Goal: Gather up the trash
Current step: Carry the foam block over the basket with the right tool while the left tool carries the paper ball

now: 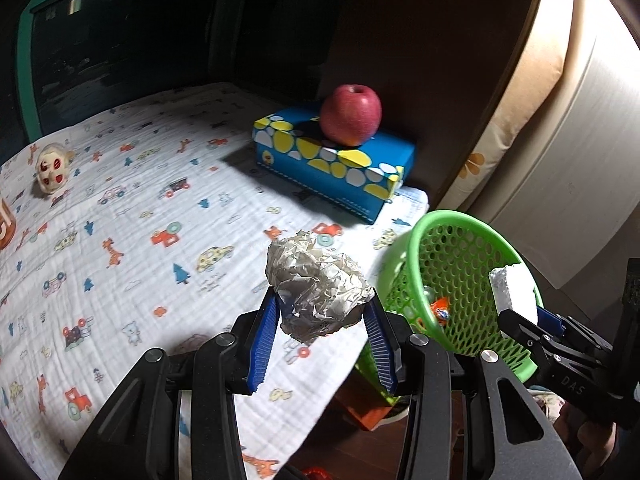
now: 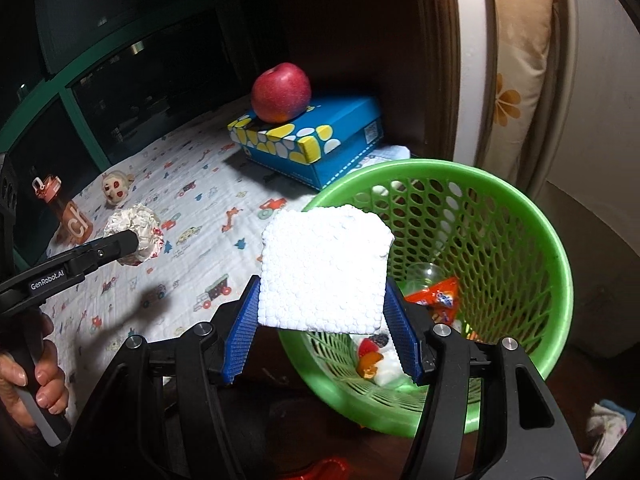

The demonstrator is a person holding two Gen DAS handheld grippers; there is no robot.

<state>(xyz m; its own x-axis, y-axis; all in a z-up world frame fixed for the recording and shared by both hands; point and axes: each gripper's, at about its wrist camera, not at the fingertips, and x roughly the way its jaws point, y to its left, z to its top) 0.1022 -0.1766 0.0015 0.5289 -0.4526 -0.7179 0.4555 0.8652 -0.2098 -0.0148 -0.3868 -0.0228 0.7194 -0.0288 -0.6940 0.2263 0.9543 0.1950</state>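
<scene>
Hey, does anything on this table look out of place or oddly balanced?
Yes: a red apple sits on top of the blue tissue box at the table's far side, an odd perch for round fruit that could roll off. Nothing looks spilled or damaged.

Left gripper (image 1: 324, 316) and right gripper (image 2: 322, 312) each clamp something, raised.

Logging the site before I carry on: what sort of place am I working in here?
Probably a home bedroom or living room: a table under a children's printed cloth, a tissue box with an apple on it, and a floral cushion to the right.
</scene>
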